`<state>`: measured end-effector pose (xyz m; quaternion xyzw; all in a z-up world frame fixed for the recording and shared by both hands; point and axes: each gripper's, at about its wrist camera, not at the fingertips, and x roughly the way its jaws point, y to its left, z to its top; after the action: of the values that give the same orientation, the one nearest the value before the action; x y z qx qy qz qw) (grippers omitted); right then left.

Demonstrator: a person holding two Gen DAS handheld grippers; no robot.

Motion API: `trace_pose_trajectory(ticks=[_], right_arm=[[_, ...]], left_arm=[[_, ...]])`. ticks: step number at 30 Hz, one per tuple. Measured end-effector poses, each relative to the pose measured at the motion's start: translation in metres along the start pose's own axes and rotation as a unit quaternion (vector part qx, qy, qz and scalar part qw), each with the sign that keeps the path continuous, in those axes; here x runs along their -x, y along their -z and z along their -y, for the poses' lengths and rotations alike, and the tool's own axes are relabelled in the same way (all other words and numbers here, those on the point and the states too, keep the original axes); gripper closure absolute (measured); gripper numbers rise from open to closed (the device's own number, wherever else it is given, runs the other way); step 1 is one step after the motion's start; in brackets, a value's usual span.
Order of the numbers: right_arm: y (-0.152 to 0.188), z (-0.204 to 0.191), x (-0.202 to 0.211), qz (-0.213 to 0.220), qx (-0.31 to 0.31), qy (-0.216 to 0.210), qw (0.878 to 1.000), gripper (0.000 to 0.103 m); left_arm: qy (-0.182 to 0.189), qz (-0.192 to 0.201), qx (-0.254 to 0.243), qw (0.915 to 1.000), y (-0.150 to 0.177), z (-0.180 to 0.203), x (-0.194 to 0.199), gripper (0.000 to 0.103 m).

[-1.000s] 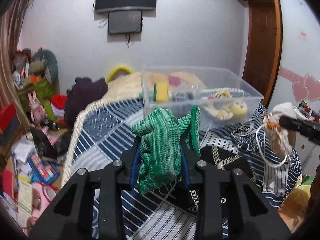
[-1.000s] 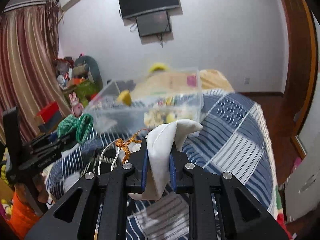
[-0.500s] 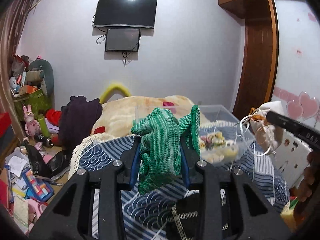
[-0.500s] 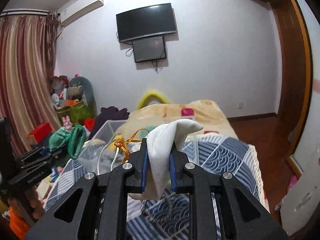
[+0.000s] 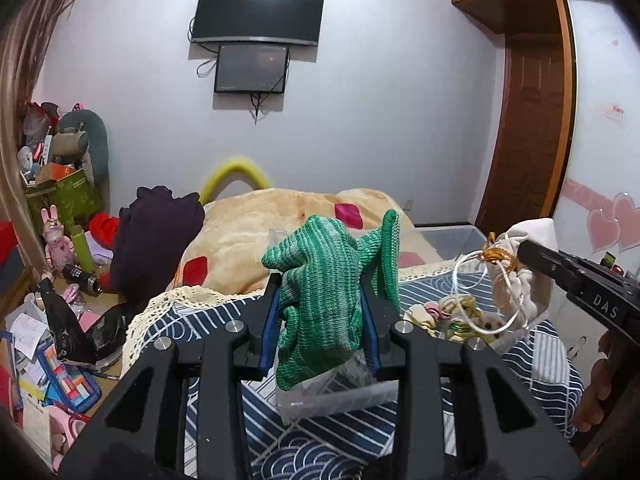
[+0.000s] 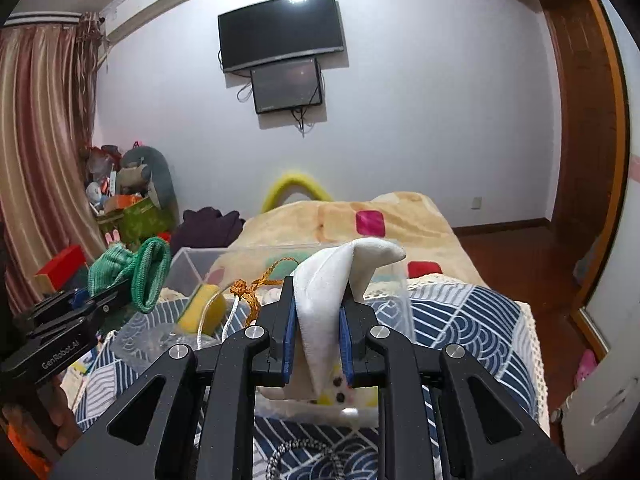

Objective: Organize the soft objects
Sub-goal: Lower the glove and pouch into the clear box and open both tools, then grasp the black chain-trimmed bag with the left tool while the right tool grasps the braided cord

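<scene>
Both tools are held up over the bed (image 5: pixel 540 364), each clamped on a soft thing. Left tool (image 5: pixel 320 320) has its blue pads pressed against a green knit cloth (image 5: pixel 324 292), which bunches up above the fingers and hangs down between them. Right tool (image 6: pixel 316 336) pinches a white cloth pouch (image 6: pixel 340 280) the same way; an orange cord (image 6: pixel 256 286) and a white string (image 6: pixel 212 312) trail off its left side.

Under and just beyond both tools sits a clear plastic bin (image 6: pixel 192 260) on the blue patterned bedspread, holding a yellow sponge (image 6: pixel 202 312) and small plush items (image 5: pixel 452 316). Its near wall lies right below each tool's fingers. Behind it the bed carries a cream blanket (image 5: pixel 280 224) with red and pink patches and a dark purple garment (image 5: pixel 156 236). A television (image 6: pixel 282 30) and a smaller screen (image 6: pixel 286 86) hang on the far wall. Toys and boxes crowd the floor at the left.

Seen from the right wrist view, the left tool's side reads "GenRobot.AI" (image 6: pixel 60 358); from the left wrist view the right tool shows "DAS" (image 5: pixel 606 306)
</scene>
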<state>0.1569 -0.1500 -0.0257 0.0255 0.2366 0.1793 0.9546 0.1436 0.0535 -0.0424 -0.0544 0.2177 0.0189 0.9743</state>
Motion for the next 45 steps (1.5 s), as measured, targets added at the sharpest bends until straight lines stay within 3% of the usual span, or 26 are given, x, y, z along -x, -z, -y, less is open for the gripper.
trace_pose_trajectory(ticks=[11,14,18,21,24,26,29,33,38,41,45], right_arm=[[0.013,0.001,-0.027,-0.057,0.016,-0.001,0.998,0.086],[0.018,0.0,-0.032,-0.073,0.023,-0.002,0.997,0.084],[0.021,-0.001,-0.036,-0.09,0.03,-0.004,0.995,0.082],[0.019,-0.001,-0.034,-0.092,0.03,-0.001,0.995,0.072],[0.018,0.001,-0.029,-0.086,0.031,0.002,0.996,0.057],[0.017,0.002,-0.024,-0.083,0.032,0.005,0.996,0.037],[0.014,0.002,-0.012,-0.065,0.03,0.009,0.997,0.024],[0.008,0.005,0.006,-0.045,0.032,0.018,0.998,0.021],[0.007,0.005,0.027,-0.023,0.033,0.018,0.999,0.007],[0.011,0.002,0.036,-0.016,0.04,0.024,0.999,0.005],[0.023,0.004,0.038,-0.024,0.039,0.036,0.998,0.005]], left_arm=[[0.004,-0.043,-0.024,0.9988,0.005,0.015,-0.045,0.068],[0.009,-0.052,-0.02,0.9984,0.007,0.014,-0.051,0.065],[0.014,-0.062,-0.025,0.9976,0.007,0.016,-0.057,0.052],[0.007,-0.062,-0.041,0.9972,0.009,0.023,-0.056,0.037],[0.011,-0.059,-0.045,0.9972,0.011,0.026,-0.053,0.036],[0.015,-0.061,-0.042,0.9972,0.011,0.027,-0.05,0.035],[0.02,-0.055,-0.035,0.9977,0.01,0.026,-0.041,0.031],[0.017,-0.028,-0.034,0.9989,0.007,0.028,-0.018,0.012],[0.029,-0.004,-0.042,0.9987,0.005,0.032,0.011,0.006],[0.03,0.006,-0.04,0.9987,0.01,0.035,0.027,0.001],[0.038,-0.012,-0.033,0.9987,0.025,0.037,0.034,0.001]])
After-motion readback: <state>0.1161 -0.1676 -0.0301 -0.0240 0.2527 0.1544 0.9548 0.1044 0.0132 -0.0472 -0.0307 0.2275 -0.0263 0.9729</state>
